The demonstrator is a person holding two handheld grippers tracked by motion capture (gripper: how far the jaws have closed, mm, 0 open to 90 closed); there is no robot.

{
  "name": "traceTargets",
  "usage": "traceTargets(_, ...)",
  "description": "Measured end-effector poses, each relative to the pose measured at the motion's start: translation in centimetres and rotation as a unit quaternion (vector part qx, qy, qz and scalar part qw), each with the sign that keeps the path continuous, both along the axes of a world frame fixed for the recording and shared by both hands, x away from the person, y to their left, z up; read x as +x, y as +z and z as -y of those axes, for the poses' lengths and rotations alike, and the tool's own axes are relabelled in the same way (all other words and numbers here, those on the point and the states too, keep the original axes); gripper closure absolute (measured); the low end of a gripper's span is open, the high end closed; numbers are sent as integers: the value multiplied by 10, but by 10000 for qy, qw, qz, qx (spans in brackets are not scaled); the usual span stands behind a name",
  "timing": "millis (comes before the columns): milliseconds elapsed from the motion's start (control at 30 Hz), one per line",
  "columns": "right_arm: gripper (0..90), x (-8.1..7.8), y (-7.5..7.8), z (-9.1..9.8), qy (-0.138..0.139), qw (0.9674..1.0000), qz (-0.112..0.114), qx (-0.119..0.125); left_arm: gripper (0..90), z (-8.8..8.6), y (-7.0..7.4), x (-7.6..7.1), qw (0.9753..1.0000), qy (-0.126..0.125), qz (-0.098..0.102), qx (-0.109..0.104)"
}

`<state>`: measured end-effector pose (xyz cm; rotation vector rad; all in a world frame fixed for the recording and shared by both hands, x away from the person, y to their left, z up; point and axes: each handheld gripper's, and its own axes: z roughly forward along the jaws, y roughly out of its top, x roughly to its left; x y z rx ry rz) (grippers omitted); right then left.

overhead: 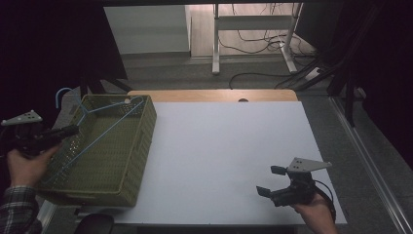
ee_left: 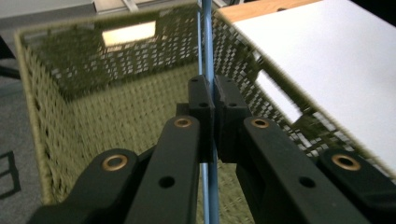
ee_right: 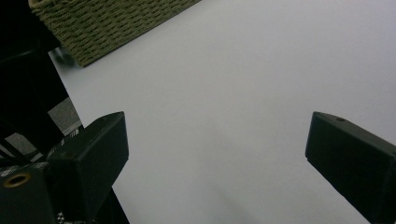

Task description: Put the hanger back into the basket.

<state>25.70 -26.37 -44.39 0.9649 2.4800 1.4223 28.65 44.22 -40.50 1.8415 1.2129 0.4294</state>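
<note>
A light blue clothes hanger (overhead: 104, 122) is held by the left gripper (overhead: 73, 130) over a green woven basket (overhead: 124, 170) that stands at the left edge of the white table (overhead: 229, 156). The step in hand is judged to be the moving of the hanger at the basket, either lifting it out or setting it in; which of the two cannot be told from this moment alone. In the high view the hanger is seen lying slantwise across the basket, its hook (overhead: 61, 95) raised past the far left corner and its long bar running down towards the near left wall. In the left gripper view the jaws are seen closed tight on a thin blue bar of the hanger (ee_left: 208, 56), which passes straight between the two pads, with the inside of the basket (ee_left: 112, 107) behind. The right gripper (overhead: 269, 181) is held low over the bare table near its front right, well apart from the basket, and nothing is touched by it; in the right gripper view its jaws are spread wide over the white surface (ee_right: 224, 93). For the next move, a steady grip on the thin bar is called for, and the hook must be kept free of the basket's rim.
</note>
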Motion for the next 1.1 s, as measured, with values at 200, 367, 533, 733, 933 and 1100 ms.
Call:
traceTargets(200, 57, -1, -5, -4, 72, 9999, -50, -56, 875, 1, -33, 8, 9996, 41, -230, -130)
traceTargets(367, 57, -1, -8, -7, 106, 9998, -81, -145, 874, 10, -43, 16, 9987, 15, -490, 153)
traceTargets(533, 56, -1, -10, -8, 169, 9995, -124, -225, 802, 15, -44, 19, 9970, 159, -618, 437)
traceTargets(733, 56, -2, -10, -8, 171, 9995, -113, -241, 517, 15, -28, 11, 9965, 536, -476, 436)
traceTargets(933, 54, -3, -8, -8, 119, 9997, -44, -218, 286, 31, -1, -9, 9997, 176, -139, 95)
traceTargets(1100, 44, -6, -5, -7, 63, 9997, 40, -212, 141, 57, 10, -24, 9993, -323, -97, -132)
